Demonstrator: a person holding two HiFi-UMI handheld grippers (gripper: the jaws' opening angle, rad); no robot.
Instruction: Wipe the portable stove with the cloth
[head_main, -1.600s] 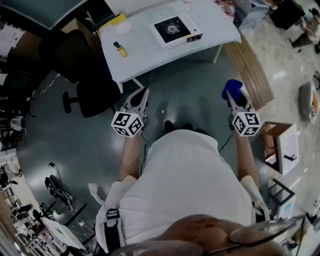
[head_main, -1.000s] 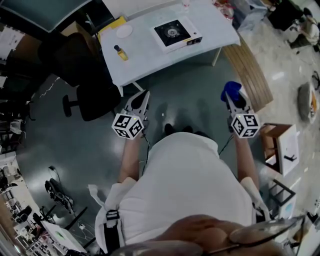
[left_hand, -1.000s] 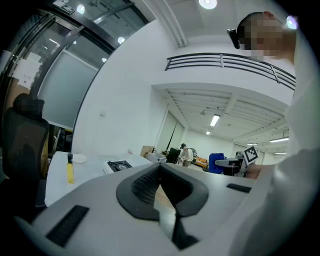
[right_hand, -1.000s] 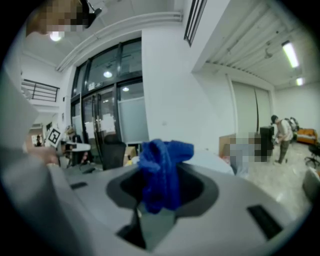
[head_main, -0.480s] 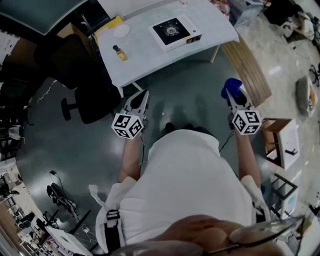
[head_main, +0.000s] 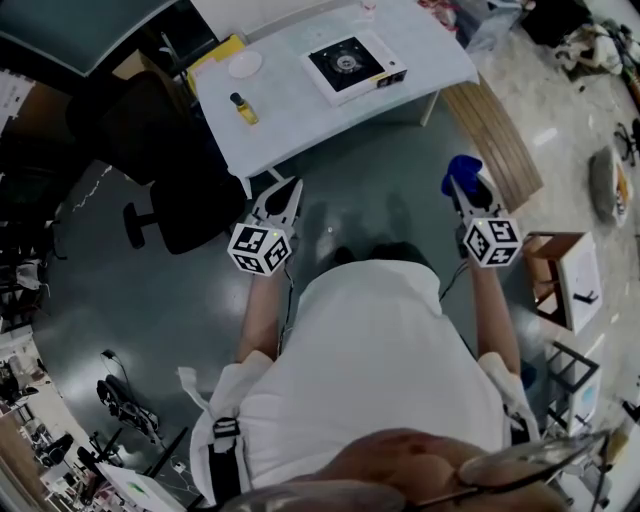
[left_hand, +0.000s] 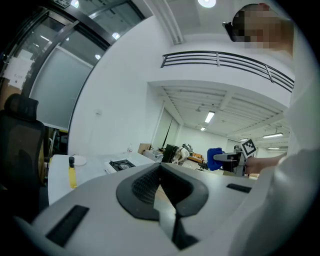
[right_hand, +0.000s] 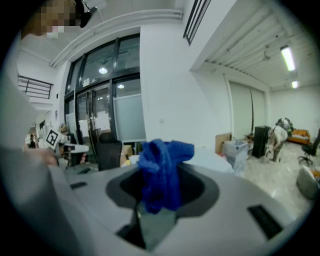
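The portable stove (head_main: 350, 62), white with a black top, lies on the white table (head_main: 300, 115) far ahead of me; the left gripper view shows the stove (left_hand: 121, 164) small and distant. My right gripper (head_main: 458, 187) is shut on a bunched blue cloth (head_main: 462, 171), and that cloth (right_hand: 162, 170) sticks up between the jaws of the right gripper (right_hand: 160, 192). My left gripper (head_main: 290, 186) hangs over the grey floor short of the table. In its own view the left gripper (left_hand: 160, 170) is shut with nothing in it.
A yellow bottle with a dark cap (head_main: 243, 106) and a white plate (head_main: 245, 64) share the table. A black office chair (head_main: 170, 190) stands to the left, a wooden bench (head_main: 500, 130) to the right, and a cardboard box (head_main: 565, 290) on the floor at far right.
Both grippers stay in nearly the same place, the cloth still held in the right one. The view has shifted slightly, with the table sitting a little further left.
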